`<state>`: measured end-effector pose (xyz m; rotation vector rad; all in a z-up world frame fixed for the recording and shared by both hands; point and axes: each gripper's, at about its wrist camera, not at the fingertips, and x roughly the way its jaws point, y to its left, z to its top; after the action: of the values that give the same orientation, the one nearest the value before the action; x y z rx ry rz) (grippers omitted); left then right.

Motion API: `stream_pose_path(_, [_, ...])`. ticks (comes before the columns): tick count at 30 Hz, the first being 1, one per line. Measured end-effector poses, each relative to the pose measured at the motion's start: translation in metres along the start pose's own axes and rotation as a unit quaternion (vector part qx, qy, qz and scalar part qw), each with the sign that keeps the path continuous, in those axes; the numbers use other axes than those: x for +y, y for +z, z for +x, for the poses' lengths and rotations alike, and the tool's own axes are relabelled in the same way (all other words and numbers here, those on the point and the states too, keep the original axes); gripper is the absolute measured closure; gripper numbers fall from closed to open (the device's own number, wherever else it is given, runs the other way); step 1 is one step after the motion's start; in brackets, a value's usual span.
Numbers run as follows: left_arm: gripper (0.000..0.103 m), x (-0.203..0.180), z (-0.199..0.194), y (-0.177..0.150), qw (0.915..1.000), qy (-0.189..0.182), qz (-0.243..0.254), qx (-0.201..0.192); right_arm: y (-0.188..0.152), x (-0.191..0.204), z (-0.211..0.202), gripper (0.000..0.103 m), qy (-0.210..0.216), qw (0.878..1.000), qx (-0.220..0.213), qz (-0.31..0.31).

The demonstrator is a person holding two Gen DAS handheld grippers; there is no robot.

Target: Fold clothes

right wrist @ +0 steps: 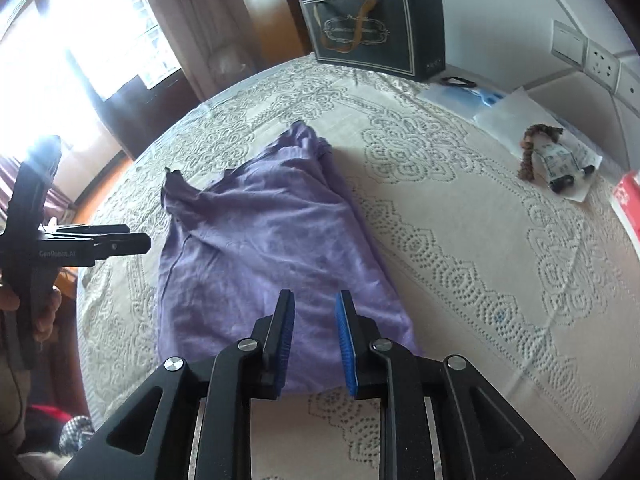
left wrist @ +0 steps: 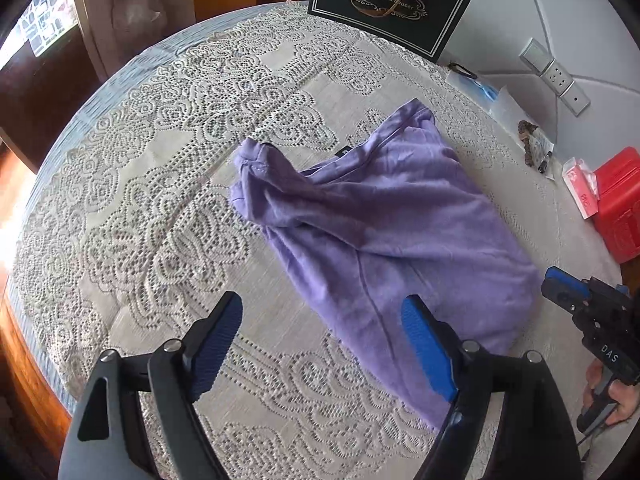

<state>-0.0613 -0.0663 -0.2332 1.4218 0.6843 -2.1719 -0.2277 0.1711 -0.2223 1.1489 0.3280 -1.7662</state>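
Observation:
A purple garment (left wrist: 380,216) lies partly folded and rumpled on the lace tablecloth (left wrist: 168,168); it also shows in the right wrist view (right wrist: 260,240). My left gripper (left wrist: 324,308) is open wide and empty, hovering above the garment's near left edge. My right gripper (right wrist: 314,304) is open with a narrower gap and empty, just above the garment's near edge. The right gripper shows at the right edge of the left wrist view (left wrist: 568,284). The left gripper shows at the left of the right wrist view (right wrist: 132,242).
A dark gift bag (left wrist: 390,4) stands at the table's far edge, also in the right wrist view (right wrist: 372,32). A red box (left wrist: 620,208), a small doll on paper (right wrist: 552,156), and blue-and-white packets (right wrist: 484,98) lie along the right side by the wall.

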Motion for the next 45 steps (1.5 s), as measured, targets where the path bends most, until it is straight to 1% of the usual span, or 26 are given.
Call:
stream_pose_path(3, [0.021,0.005,0.005,0.0,0.9999,0.002,0.009,0.011,-0.006,-0.005,0.007,0.082,-0.013,1.0,0.012,0.02])
stream_pose_path(6, [0.021,0.004,0.016,0.01,0.9988,-0.002,0.042,0.023,-0.008,-0.011,0.009,0.082,-0.021,0.998,0.017,0.051])
stream_pose_path(8, [0.021,0.001,0.028,0.022,0.9967,-0.007,0.075,0.03,-0.008,-0.01,0.013,0.082,-0.007,0.997,0.023,0.067])
stream_pose_path(11, [0.021,-0.004,0.054,0.046,0.99,-0.029,0.13,0.048,-0.009,0.003,0.023,0.084,0.019,0.996,0.034,0.082])
stream_pose_path(13, [0.021,-0.007,0.074,0.062,0.9823,-0.03,0.171,0.071,-0.013,0.01,0.037,0.084,-0.02,0.994,0.059,0.094])
stream_pose_path(14, [0.021,-0.007,0.081,0.071,0.9786,-0.029,0.189,0.076,-0.016,0.008,0.042,0.084,-0.046,0.99,0.065,0.116])
stream_pose_path(16, [0.021,-0.009,0.083,0.088,0.9726,-0.055,0.212,0.078,-0.021,0.002,0.043,0.088,-0.087,0.978,0.07,0.174])
stream_pose_path(18, [0.021,-0.015,0.079,0.108,0.9675,-0.077,0.23,0.07,-0.024,-0.001,0.031,0.088,-0.122,0.965,0.043,0.226])
stream_pose_path(20, [0.021,-0.028,0.077,0.126,0.9606,-0.092,0.255,0.06,-0.026,0.0,0.015,0.084,-0.141,0.954,0.002,0.266])
stream_pose_path(23, [0.021,-0.053,0.09,0.141,0.947,-0.114,0.291,0.072,-0.031,-0.001,-0.007,0.076,-0.162,0.933,-0.05,0.318])
stream_pose_path(26, [0.021,-0.075,0.107,0.15,0.9337,-0.127,0.322,0.091,-0.034,-0.004,-0.012,0.064,-0.181,0.919,-0.06,0.344])
stream_pose_path(27, [0.03,-0.08,0.115,0.151,0.9304,-0.125,0.33,0.098,-0.034,-0.007,-0.011,0.064,-0.188,0.916,-0.058,0.351])
stream_pose_path(28, [0.05,-0.086,0.122,0.152,0.9268,-0.123,0.339,0.105,-0.035,-0.01,-0.008,0.064,-0.191,0.912,-0.056,0.359])
stream_pose_path(29, [0.061,-0.092,0.127,0.152,0.9226,-0.123,0.348,0.112,-0.036,-0.014,-0.003,0.064,-0.187,0.909,-0.055,0.368])
stream_pose_path(30, [0.077,-0.097,0.133,0.153,0.9189,-0.126,0.355,0.117,-0.036,-0.018,0.002,0.064,-0.182,0.906,-0.053,0.379])
stream_pose_path(31, [0.08,-0.101,0.137,0.156,0.9172,-0.123,0.362,0.112,-0.035,-0.02,0.009,0.064,-0.172,0.907,-0.044,0.382])
stream_pose_path(32, [0.081,-0.105,0.138,0.16,0.9177,-0.113,0.368,0.096,-0.034,-0.022,0.018,0.075,-0.16,0.91,-0.034,0.382])
stream_pose_path(33, [0.081,-0.108,0.139,0.167,0.9204,-0.103,0.368,0.084,-0.032,-0.022,0.026,0.089,-0.163,0.913,-0.016,0.375])
stream_pose_path(34, [0.081,-0.108,0.139,0.175,0.9241,-0.09,0.365,0.068,-0.031,-0.022,0.033,0.102,-0.192,0.91,0.006,0.366])
stream_pose_path(35, [0.081,-0.105,0.137,0.185,0.9305,-0.073,0.356,0.048,-0.033,-0.024,0.034,0.102,-0.206,0.905,0.005,0.373])
stream_pose_path(36, [0.081,-0.101,0.135,0.194,0.936,-0.062,0.345,0.03,-0.035,-0.024,0.031,0.102,-0.213,0.898,-0.002,0.384])
stream_pose_path(37, [0.081,-0.094,0.131,0.201,0.9397,-0.068,0.334,0.026,-0.037,-0.024,0.027,0.102,-0.222,0.891,-0.009,0.395])
stream_pose_path(39, [0.081,-0.079,0.122,0.205,0.9405,-0.097,0.321,0.053,-0.04,-0.021,0.019,0.098,-0.24,0.88,-0.019,0.408])
stream_pose_path(41, [0.072,-0.065,0.111,0.198,0.9343,-0.112,0.332,0.063,-0.042,-0.007,0.008,0.083,-0.224,0.883,-0.047,0.41])
stream_pose_path(43, [0.046,-0.052,0.102,0.183,0.9255,-0.129,0.348,0.074,-0.043,0.011,0.0,0.08,-0.204,0.889,-0.064,0.406])
stream_pose_path(45, [0.043,-0.04,0.1,0.172,0.921,-0.148,0.348,0.093,-0.045,0.03,-0.001,0.08,-0.189,0.895,-0.066,0.399])
